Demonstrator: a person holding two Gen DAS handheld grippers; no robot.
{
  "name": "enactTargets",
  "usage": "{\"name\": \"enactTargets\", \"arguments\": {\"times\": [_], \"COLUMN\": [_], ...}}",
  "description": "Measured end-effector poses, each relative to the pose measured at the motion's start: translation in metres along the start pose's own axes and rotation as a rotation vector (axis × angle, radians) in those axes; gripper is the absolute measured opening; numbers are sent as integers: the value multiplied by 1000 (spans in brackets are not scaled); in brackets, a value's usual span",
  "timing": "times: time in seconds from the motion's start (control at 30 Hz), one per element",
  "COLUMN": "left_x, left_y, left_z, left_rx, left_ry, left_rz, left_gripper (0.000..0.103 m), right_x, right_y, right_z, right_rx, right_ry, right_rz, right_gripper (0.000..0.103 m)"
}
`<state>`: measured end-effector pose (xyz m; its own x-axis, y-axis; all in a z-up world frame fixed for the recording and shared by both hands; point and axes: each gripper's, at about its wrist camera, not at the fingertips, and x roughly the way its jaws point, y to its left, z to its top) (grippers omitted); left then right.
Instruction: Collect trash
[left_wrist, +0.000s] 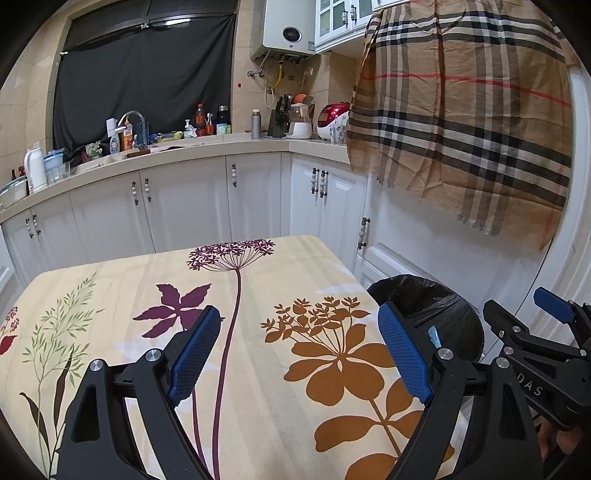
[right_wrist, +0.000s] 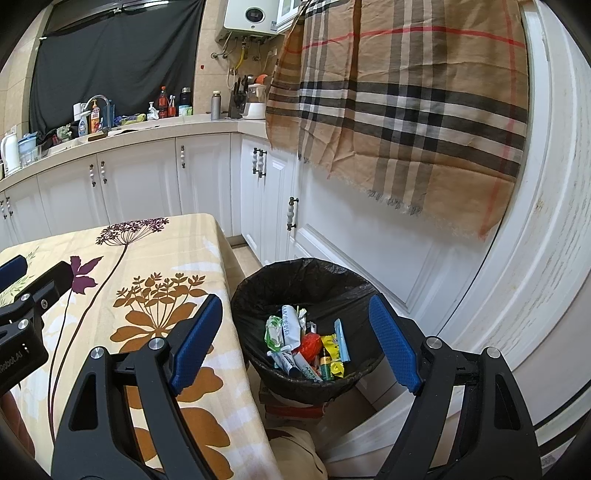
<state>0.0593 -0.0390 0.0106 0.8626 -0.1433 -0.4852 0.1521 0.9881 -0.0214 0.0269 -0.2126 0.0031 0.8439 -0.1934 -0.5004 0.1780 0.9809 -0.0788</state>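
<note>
A round bin with a black liner (right_wrist: 258, 291) stands on the floor at the table's right side. It holds several wrappers and packets (right_wrist: 306, 343). My right gripper (right_wrist: 295, 343) is open and empty, above the bin. My left gripper (left_wrist: 299, 350) is open and empty, above the flowered tablecloth (left_wrist: 258, 406). The bin (left_wrist: 454, 314) shows past the table's right edge in the left wrist view. The right gripper (left_wrist: 554, 332) shows at that view's right edge, the left gripper (right_wrist: 18, 295) at the right wrist view's left edge.
White kitchen cabinets (left_wrist: 184, 206) with a cluttered counter (left_wrist: 192, 144) stand beyond the table. A plaid cloth (right_wrist: 406, 110) hangs over the white door on the right. Something brown lies on the floor under the bin (right_wrist: 291, 410).
</note>
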Motion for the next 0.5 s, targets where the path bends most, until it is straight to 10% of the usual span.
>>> {"name": "enactTargets", "arguments": {"times": [0.5], "left_x": [8], "left_y": [-2], "left_z": [-5], "left_rx": [24], "left_ry": [27], "left_rz": [1], "left_gripper": [89], "right_x": [5], "right_y": [6], "right_z": [-2], "right_rx": [-15], "right_ry": [11], "right_rz": [4], "right_gripper": [79]}}
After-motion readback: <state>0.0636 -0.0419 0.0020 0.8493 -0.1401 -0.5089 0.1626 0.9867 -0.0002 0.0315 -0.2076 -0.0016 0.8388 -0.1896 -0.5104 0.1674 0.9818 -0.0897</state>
